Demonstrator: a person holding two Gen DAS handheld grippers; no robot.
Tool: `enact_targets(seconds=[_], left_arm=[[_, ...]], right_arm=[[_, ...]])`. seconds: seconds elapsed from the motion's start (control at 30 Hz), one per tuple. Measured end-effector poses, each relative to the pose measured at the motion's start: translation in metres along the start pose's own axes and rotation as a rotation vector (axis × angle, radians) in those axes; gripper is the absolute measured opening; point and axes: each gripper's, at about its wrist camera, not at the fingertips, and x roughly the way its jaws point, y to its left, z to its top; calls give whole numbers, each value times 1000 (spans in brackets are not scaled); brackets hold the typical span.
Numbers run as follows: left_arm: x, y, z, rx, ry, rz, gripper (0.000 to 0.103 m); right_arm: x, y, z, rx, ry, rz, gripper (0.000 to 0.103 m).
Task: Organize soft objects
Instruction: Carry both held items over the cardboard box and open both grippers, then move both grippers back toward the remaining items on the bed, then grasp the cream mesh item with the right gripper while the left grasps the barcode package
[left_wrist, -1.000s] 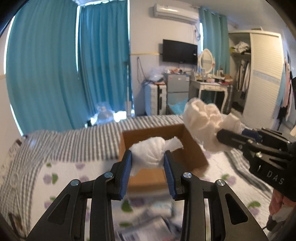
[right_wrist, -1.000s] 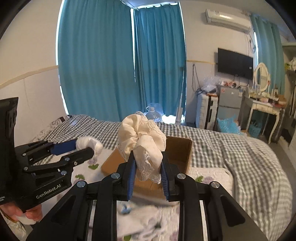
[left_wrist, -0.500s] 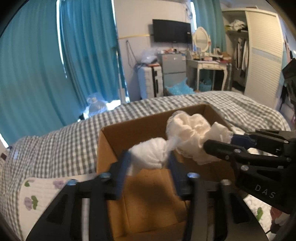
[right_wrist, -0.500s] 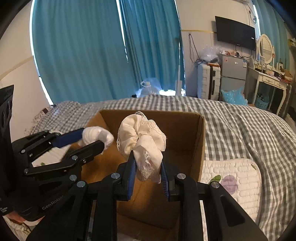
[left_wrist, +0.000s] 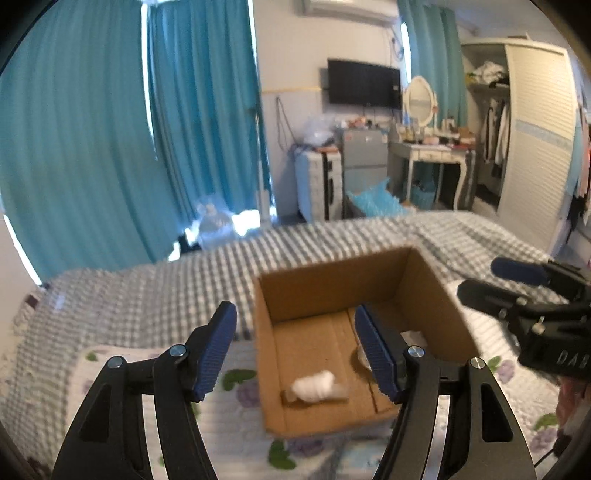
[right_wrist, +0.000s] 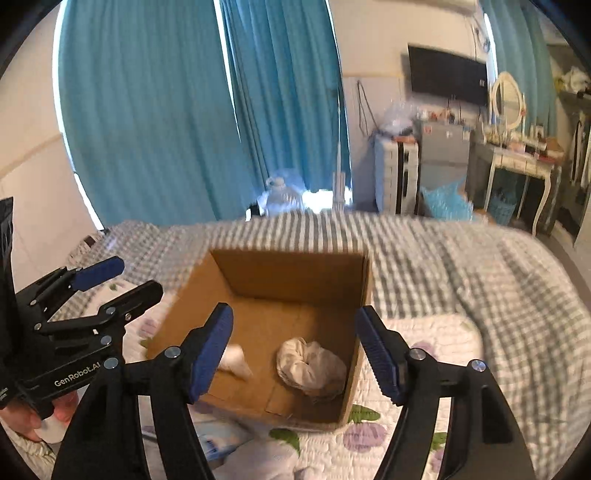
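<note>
Two soft bundles lie on the floor of the cardboard box (right_wrist: 295, 273) — a small white roll (left_wrist: 317, 386) toward its left wall, a larger cream, lace-edged bundle (right_wrist: 310, 365) toward its right wall. Both grippers hang above the box's near rim with nothing in them: left gripper (left_wrist: 295, 350) with fingers spread wide, right gripper (right_wrist: 295, 350) likewise.

Step, as judged: deposit done for this pair; next is fetching further soft items. A pale fabric lump (right_wrist: 258, 459) sits just in front of the box on the quilt (right_wrist: 424, 332) — likely candidate, identity unclear through blur. Next move calls for a turn away from the box and a low approach.

Materials: box is stiff corrugated board with creased floor flaps; bundles are crumpled, compressible cloth; quilt is padded with floral print.
</note>
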Motion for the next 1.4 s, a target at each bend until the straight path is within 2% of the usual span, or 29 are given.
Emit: enact_targets(seconds=[0.13, 0.17, 0.2, 0.33, 0.47, 0.6, 0.7, 0.83, 1.03, 1.1, 1.4], left_arm=[[-68, 0, 14, 24, -93, 37, 71], [-87, 2, 16, 20, -115, 34, 77], [-101, 5, 18, 15, -131, 33, 80], [-154, 11, 17, 1, -181, 31, 81], [-183, 15, 3, -13, -168, 36, 81], [-186, 9, -29, 7, -124, 91, 81], [-177, 6, -63, -11, -61, 64, 81], [-149, 0, -116, -42, 25, 69, 81], [-102, -6, -181, -117, 171, 34, 81], [-93, -9, -193, -111, 193, 33, 81], [-55, -13, -218, -102, 267, -27, 81]], right_arm=[[-72, 23, 20, -49, -81, -19, 71], [-92, 29, 24, -60, -104, -23, 74], [-109, 35, 26, -65, -122, -24, 79], [-161, 53, 27, -78, -154, -4, 93], [-191, 74, 9, -136, -171, -21, 95], [-198, 91, -28, -177, -162, -11, 95], [-188, 97, -62, -191, -140, 30, 95], [-146, 100, -115, -212, -32, 69, 95], [-76, 81, -186, -204, 151, 40, 92], [-56, 75, -202, -201, 190, 24, 81], [4, 78, -235, -210, 336, 58, 75]])
